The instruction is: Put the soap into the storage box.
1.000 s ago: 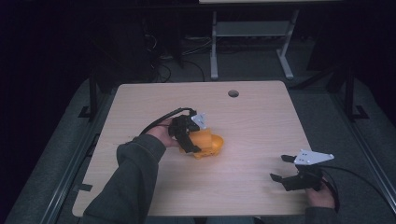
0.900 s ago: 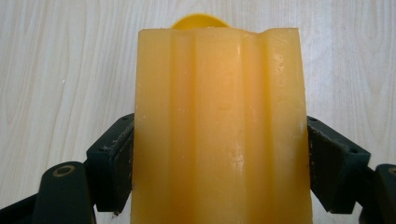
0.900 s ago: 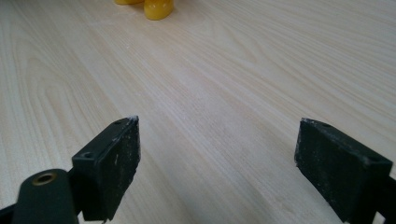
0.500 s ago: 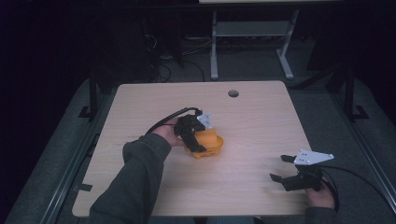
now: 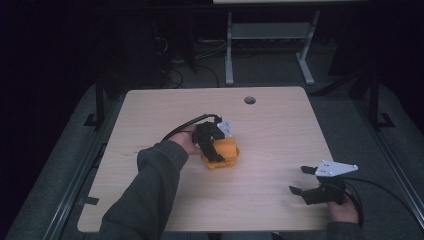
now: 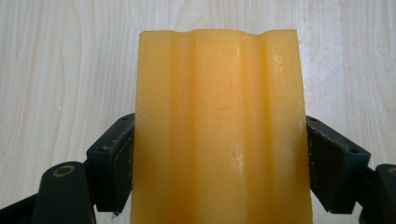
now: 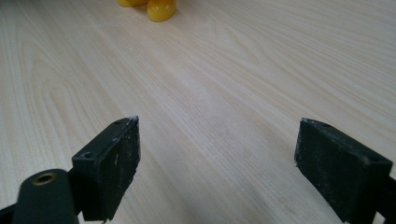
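The left tool (image 5: 216, 145) is clamped on an orange block (image 5: 224, 152). In the left gripper view, one black pad (image 6: 116, 163) presses on one side of the block (image 6: 219, 130) and the other pad presses on the other side. The block fills the middle of that view. It is smooth and waxy, with long soft ridges that run up its face. The pale wood of the table (image 6: 60, 70) shows behind it.

In the high view, the block sits near the middle of the table (image 5: 280, 130), a little to the left. The left hand (image 5: 187, 142) holds the tool from the left side, and a grey sleeve (image 5: 142, 200) runs down to the bottom edge. A black cable (image 5: 182, 127) loops away from the tool.

The right tool (image 5: 312, 187) is down near the right front corner of the table, well apart from the block. Its jaws are spread wide with nothing between them. In the right gripper view, its two black pads (image 7: 114, 163) stand far apart over bare wood, and a bit of the orange thing (image 7: 159, 9) peeks in at the top edge. The right hand (image 5: 342, 210) holds this tool from behind.

A small round hole (image 5: 249, 100) is in the table near its far edge.
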A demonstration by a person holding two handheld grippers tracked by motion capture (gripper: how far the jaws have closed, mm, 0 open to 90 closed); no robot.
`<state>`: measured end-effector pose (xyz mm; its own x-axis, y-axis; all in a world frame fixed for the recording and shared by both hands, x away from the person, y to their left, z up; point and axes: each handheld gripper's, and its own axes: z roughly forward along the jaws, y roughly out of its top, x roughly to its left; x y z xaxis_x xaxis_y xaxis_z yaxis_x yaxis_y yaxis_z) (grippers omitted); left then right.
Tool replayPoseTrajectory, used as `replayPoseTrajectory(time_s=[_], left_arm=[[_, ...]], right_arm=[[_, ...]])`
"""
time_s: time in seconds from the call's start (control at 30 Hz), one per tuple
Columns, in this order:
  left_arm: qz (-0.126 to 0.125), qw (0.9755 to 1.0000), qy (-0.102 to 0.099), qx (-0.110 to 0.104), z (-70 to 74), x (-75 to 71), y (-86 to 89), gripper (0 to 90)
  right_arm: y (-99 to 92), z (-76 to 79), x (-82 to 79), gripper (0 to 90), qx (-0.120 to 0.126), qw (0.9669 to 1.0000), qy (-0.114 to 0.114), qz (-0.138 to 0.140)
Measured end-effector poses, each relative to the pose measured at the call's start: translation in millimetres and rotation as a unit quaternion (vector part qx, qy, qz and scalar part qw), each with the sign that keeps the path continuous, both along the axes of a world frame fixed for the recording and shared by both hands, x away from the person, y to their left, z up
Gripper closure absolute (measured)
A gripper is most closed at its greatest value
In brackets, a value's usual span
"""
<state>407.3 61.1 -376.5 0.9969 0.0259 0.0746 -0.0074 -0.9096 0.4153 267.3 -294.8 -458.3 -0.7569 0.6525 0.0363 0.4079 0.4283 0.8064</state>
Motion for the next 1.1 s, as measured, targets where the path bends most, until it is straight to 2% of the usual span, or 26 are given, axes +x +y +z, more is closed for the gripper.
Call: replayPoseTrajectory(time_s=[0.6,0.77,1.1], left_arm=[[-0.004,0.9998,0.007,0.017,-10.2,1.0,-6.6,20.7],[-0.003,0.9997,0.018,0.015,-11.4,3.4,-5.9,20.7],[0.002,0.9997,0.022,0.012,-11.8,5.8,-5.1,20.5]], right_arm=[[-0.3,0.9,-0.5,13.7,0.0,1.0,-0.004,0.001],[0.3,1.1,-0.5,13.7,-0.001,1.0,-0.005,0.002],[0.9,1.2,-0.7,13.7,0.0,1.0,-0.003,0.003]])
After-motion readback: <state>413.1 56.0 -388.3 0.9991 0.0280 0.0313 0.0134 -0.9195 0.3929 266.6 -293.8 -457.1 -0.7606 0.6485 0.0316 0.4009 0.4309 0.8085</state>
